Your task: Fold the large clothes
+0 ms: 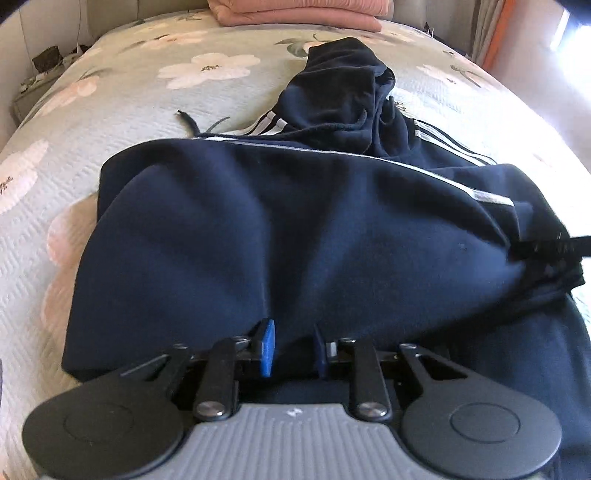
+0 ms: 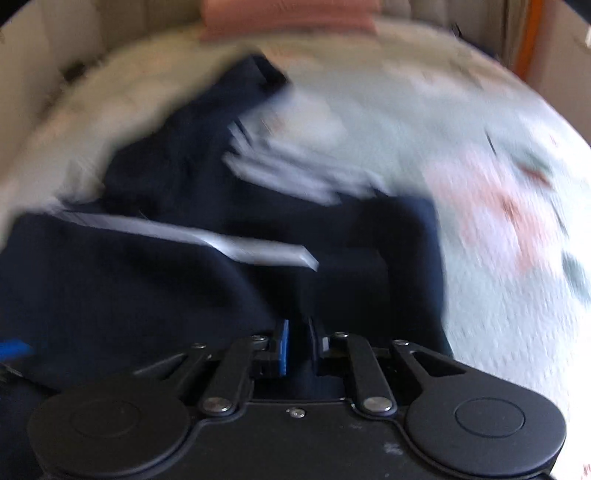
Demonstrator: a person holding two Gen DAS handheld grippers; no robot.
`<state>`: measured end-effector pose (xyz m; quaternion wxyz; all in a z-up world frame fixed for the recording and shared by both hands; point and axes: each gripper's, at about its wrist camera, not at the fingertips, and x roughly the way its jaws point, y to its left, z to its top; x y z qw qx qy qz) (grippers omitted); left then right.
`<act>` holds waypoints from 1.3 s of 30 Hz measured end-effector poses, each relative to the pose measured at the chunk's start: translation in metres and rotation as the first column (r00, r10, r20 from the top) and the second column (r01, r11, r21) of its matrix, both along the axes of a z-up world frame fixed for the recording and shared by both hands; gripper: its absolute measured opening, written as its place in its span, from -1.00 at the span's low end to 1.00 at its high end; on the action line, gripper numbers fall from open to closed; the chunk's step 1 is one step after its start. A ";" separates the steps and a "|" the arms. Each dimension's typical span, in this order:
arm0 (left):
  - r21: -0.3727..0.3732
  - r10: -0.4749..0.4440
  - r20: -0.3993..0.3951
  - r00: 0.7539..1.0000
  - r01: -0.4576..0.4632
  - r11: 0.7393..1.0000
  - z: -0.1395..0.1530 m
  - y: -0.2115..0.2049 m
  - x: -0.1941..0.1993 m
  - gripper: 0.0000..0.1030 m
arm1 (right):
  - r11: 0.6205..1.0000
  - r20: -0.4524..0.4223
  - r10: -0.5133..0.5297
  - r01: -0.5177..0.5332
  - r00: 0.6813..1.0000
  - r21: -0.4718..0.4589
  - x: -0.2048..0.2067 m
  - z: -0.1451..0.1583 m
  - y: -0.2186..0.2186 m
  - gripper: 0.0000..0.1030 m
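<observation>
left wrist view: a navy hoodie with white stripes lies on a bed covered in a pale quilt with pink and white flowers. its body is folded over into a broad dark slab across the middle of the picture, and the hood is bunched up beyond it, toward the head of the bed. a dark drawstring trails out onto the quilt to the left of the hood. a folded pink blanket sits at the far end of the bed. the left gripper points down at the near edge of the hoodie; its blue pads stand a narrow way apart with a fold of the navy cloth running between them, and they appear to pinch it. at the right edge a dark blurred streak crosses the cloth, too smeared to identify.

right wrist view: the picture is heavily blurred by motion. the same hoodie fills the left and centre, white stripes smeared across it, with the flowered bed to the right and the pink blanket at the top. the right gripper has its jaws drawn nearly together, with dark navy cloth in the slim gap; it seems to be nipped there, though the blur leaves this unsure.
</observation>
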<state>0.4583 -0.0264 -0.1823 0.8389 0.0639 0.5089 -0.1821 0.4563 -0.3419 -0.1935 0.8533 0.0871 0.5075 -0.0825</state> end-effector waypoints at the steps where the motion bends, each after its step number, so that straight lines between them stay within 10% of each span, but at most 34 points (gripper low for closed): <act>1: -0.003 0.002 -0.006 1.000 -0.002 1.000 0.002 0.002 0.000 -0.49 | 1.000 -0.001 0.004 -0.003 1.000 0.015 -0.004 0.004 -0.006 -0.82; 13: 0.052 -0.084 0.053 0.995 0.081 0.995 0.029 -0.022 -0.004 -0.43 | 0.993 0.132 0.091 -0.100 0.987 0.066 0.071 0.048 -0.025 -0.64; 21: 0.030 -0.126 0.059 0.990 0.124 0.992 0.031 -0.029 0.006 -0.38 | 0.981 0.272 0.078 -0.122 0.959 0.151 0.199 0.044 -0.027 0.43; 34: 0.002 -0.094 0.015 0.995 0.094 0.996 0.017 -0.017 0.039 -0.37 | 0.897 0.195 -0.149 0.050 0.969 0.440 0.330 -0.007 -0.049 0.42; 36: -0.001 -0.090 0.014 0.996 0.090 0.996 0.017 -0.014 0.042 -0.37 | 0.894 0.205 -0.121 0.017 0.971 0.448 0.332 -0.006 -0.039 -0.67; 39: -0.001 -0.076 0.032 0.997 0.076 0.997 0.023 -0.010 0.042 -0.37 | 0.912 0.299 -0.064 -0.066 0.952 0.406 0.316 0.020 -0.017 -0.67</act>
